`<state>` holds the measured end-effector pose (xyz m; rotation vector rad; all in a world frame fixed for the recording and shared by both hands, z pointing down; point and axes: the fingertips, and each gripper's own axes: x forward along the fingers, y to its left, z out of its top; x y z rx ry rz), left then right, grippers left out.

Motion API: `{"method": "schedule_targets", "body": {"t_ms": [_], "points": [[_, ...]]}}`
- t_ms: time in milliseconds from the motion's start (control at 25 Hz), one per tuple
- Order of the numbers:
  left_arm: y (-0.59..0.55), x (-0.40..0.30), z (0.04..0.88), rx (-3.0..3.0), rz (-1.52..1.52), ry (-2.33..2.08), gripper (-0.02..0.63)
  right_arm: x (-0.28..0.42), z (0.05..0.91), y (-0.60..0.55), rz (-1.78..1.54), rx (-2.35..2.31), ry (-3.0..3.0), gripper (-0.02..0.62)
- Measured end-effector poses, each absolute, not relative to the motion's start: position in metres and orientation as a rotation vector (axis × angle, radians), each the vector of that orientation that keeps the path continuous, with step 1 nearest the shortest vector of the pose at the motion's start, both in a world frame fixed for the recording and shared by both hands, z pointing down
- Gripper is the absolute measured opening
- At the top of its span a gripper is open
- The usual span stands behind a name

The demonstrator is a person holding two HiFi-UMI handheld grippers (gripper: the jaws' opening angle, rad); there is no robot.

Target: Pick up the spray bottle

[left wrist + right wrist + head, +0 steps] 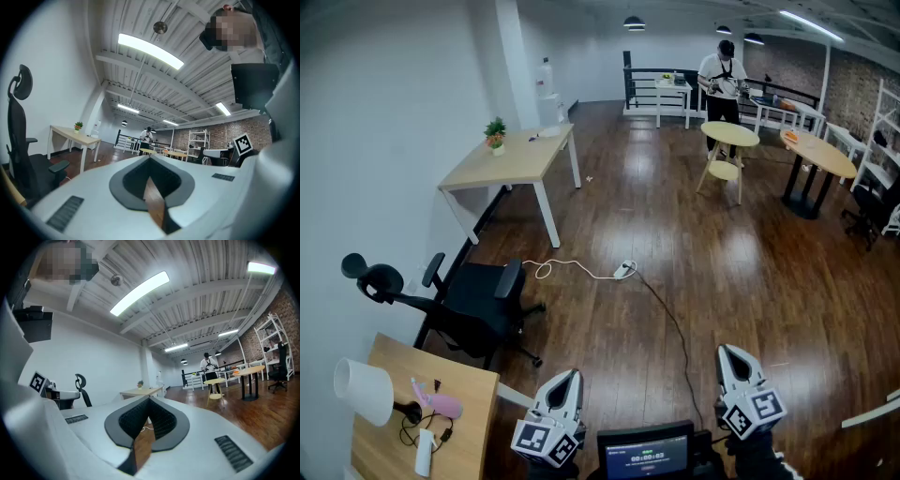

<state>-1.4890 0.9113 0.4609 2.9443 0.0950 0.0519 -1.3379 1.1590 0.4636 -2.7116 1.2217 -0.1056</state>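
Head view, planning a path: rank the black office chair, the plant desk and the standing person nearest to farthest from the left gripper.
1. Black office chair, left of the left gripper.
2. Plant desk, along the left wall.
3. Standing person, far end, right.

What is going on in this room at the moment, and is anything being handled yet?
A person holds the left gripper and right gripper level out in front, both with jaws together and nothing between them. Nothing is being handled yet. A pink object, possibly the spray bottle, lies untouched on the wooden desk at the lower left, beside a white lamp. Another person stands far across the room.
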Motion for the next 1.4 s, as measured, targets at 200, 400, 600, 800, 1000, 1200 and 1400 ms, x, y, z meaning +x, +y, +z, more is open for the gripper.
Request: {"method": "schedule_targets", "body": {"t_ms": [200,400,600,800,1000,1200,1400], "points": [[0.895,-1.412,0.461,2.958,0.044,0.090,0.000,-1.265,0.467,1.137,-0.099,-2.693,1.257,0.008],[0.873,-1.274,0.455,2.962,0.068,0.050,0.000,-1.122,0.464,1.111,-0.116,-2.674,1.260,0.008],[0.862,-1.156,0.435,2.999,0.053,0.045,0.000,-1.005,0.452,1.093,-0.110,-2.673,1.329,0.008],[0.764,-1.035,0.449,3.001,0.054,0.018,0.000,-0.884,0.470,0.994,-0.122,-2.651,1.317,0.008],[0.657,-0.913,0.444,3.013,0.002,0.127,0.000,-0.769,0.478,0.883,-0.098,-2.644,1.386,0.008],[0.531,-0.792,0.394,3.080,-0.044,0.402,0.000,-0.668,0.431,0.738,-0.038,-2.625,1.475,0.008],[0.440,-0.674,0.369,3.049,-0.049,0.586,0.000,-0.557,0.397,0.617,-0.027,-2.559,1.617,0.008]]}}
